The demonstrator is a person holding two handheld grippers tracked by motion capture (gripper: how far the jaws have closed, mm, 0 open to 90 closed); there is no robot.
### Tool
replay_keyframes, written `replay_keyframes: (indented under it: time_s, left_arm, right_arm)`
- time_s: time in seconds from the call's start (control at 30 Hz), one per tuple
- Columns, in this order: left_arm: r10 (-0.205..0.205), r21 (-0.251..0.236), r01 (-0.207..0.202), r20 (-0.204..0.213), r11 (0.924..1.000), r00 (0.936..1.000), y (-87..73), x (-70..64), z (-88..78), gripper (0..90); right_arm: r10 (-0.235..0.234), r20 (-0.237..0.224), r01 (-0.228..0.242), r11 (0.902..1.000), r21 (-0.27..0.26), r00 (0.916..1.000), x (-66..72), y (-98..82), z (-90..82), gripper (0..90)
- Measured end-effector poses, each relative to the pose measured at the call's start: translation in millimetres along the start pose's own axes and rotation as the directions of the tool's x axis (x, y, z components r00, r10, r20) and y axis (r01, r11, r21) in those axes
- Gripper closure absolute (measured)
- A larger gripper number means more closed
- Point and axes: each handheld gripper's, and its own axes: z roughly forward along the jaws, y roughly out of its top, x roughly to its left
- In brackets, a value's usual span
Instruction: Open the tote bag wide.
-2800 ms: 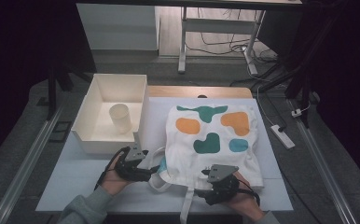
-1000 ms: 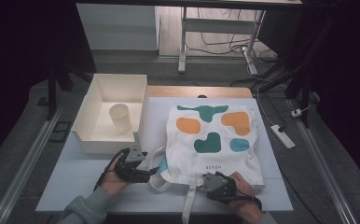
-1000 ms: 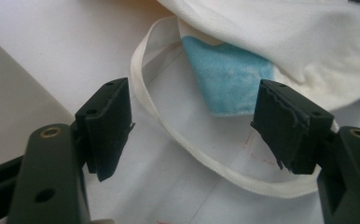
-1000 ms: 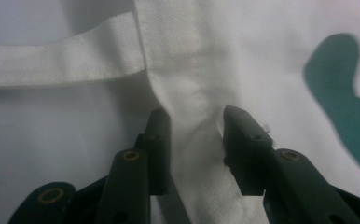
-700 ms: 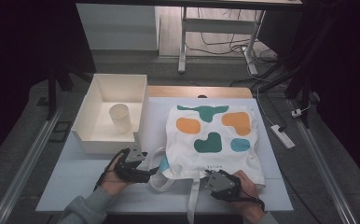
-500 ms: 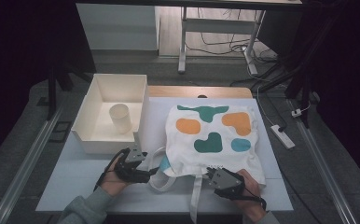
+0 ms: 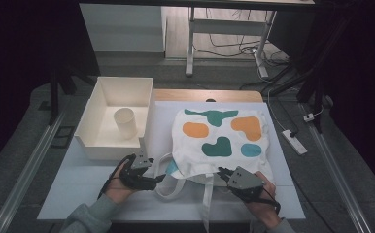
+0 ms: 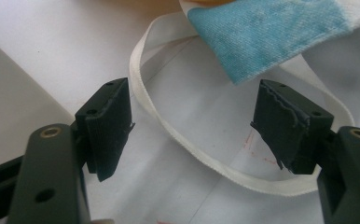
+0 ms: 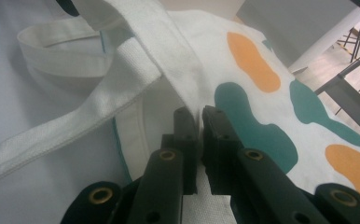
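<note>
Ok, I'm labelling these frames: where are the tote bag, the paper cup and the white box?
tote bag [image 7: 219, 145], high view, on the dark green patch at its middle.
paper cup [image 7: 125, 123], high view, on its side wall.
white box [image 7: 89, 122], high view, on its left wall.

White tote bag [image 7: 218, 141], flat (coloured blobs)

Both forearms enter from 6 o'clock of the high view. The left gripper [image 7: 152, 178], at 7 o'clock, lies low, pointing toward 3 o'clock, jaws spread wide. The right gripper [image 7: 223, 173], at 5 o'clock, points toward 10 o'clock; its 2 jaws have just been closing and pinch white fabric.
</note>
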Motion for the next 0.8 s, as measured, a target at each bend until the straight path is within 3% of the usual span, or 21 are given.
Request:
replay_keyframes:
  time_s: [0.1,0.23,0.33,0.37,0.4,0.5,0.53,0.57,0.63,0.67,0.8]
  left_arm:
    - [-0.002,-0.003,0.002,0.0,1.0,1.0,-0.1,-0.1,-0.5,28.8]
    - [-0.005,-0.006,0.005,0.001,1.0,1.0,0.0,0.4,-1.0,28.8]
    - [-0.007,-0.01,0.007,0.003,0.9999,1.0,0.0,0.8,-2.1,28.8]
    - [-0.005,-0.012,0.005,0.002,0.9999,1.0,-0.1,1.0,-2.4,28.8]
    - [-0.007,-0.014,0.007,0.002,0.9999,1.0,-0.4,1.5,-2.8,28.8]
    - [-0.008,-0.015,0.009,0.004,0.9999,1.0,-0.3,1.9,-3.0,28.8]
    - [-0.008,-0.015,0.008,0.003,0.9998,1.0,-0.2,1.9,-3.0,28.8]
    - [-0.007,-0.016,0.007,0.003,0.9998,1.0,-0.3,1.5,-3.0,28.8]
    - [-0.002,-0.012,0.002,0.002,0.9999,1.0,-0.4,0.8,-3.3,28.8]
    - [-0.001,-0.012,0.001,0.002,0.9999,1.0,-0.4,0.4,-3.5,28.8]
    - [-0.004,-0.013,0.004,0.002,0.9999,1.0,-0.5,0.9,-3.0,28.8]
  right_arm:
    - [-0.008,0.006,0.008,0.9995,-0.029,0.9999,0.3,6.0,-5.2,84.4]
    - [0.026,-0.005,-0.026,0.9966,-0.078,0.9996,-3.5,14.0,-13.3,84.7]
    - [0.06,-0.01,-0.061,0.9888,-0.136,0.9982,-12.3,25.0,-23.4,89.3]
    - [0.07,-0.028,-0.074,0.982,-0.174,0.9972,-15.3,27.9,-27.2,89.4]
    - [0.079,-0.015,-0.081,0.9798,-0.183,0.9967,-18.2,32.1,-30.6,89.4]
    - [0.052,0.022,-0.048,0.9829,-0.178,0.9984,-23.8,39.8,-34.7,89.4]
    - [0.069,0.029,-0.063,0.9813,-0.182,0.9972,-33.4,43.1,-34.3,89.4]
    - [0.088,0.003,-0.086,0.9805,-0.177,0.9961,-39.1,43.1,-31.5,89.4]
    - [0.094,0.005,-0.092,0.9816,-0.167,0.9955,-43.4,42.3,-28.0,89.4]
    - [0.098,0.024,-0.094,0.9868,-0.132,0.9949,-47.9,39.6,-20.1,89.5]
    - [0.104,0.057,-0.1,0.9927,-0.067,0.993,-56.5,32.8,-3.4,89.5]
